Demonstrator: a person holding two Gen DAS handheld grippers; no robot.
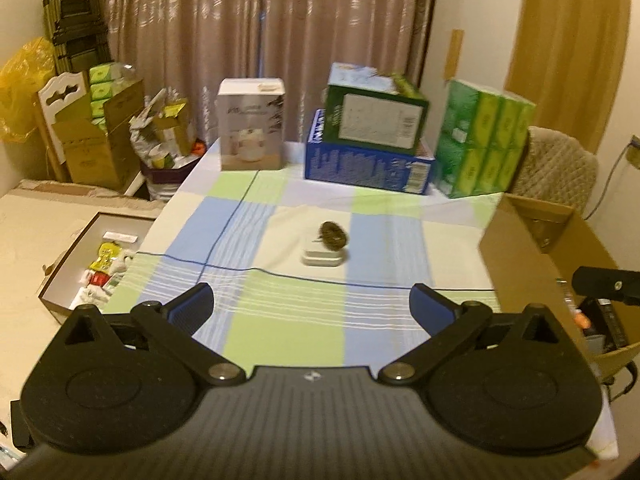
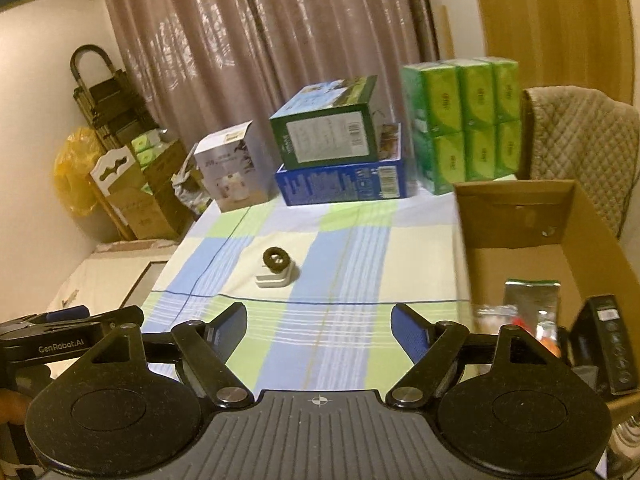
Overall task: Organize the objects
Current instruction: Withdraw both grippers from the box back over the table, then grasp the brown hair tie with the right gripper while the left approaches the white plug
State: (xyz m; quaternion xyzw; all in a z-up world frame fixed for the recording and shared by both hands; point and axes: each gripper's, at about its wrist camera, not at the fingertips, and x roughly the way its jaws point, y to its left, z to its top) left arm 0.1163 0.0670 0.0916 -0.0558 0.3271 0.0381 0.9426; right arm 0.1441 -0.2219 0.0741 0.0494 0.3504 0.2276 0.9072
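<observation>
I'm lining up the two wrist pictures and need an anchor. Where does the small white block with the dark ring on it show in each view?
Left wrist: the small white block sits on the checked tablecloth, just right of centre, beyond the open left tongs.
Right wrist: the same block lies left of centre, beyond the open right tongs.
Shared landmark: the green box stacked on the blue box at the far edge.

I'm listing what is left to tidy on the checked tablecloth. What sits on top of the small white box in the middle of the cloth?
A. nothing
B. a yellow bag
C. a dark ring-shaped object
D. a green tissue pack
C: a dark ring-shaped object rests on the small white box in the middle of the checked tablecloth, shown in both wrist views; the green packs stand at the far edge.
</observation>
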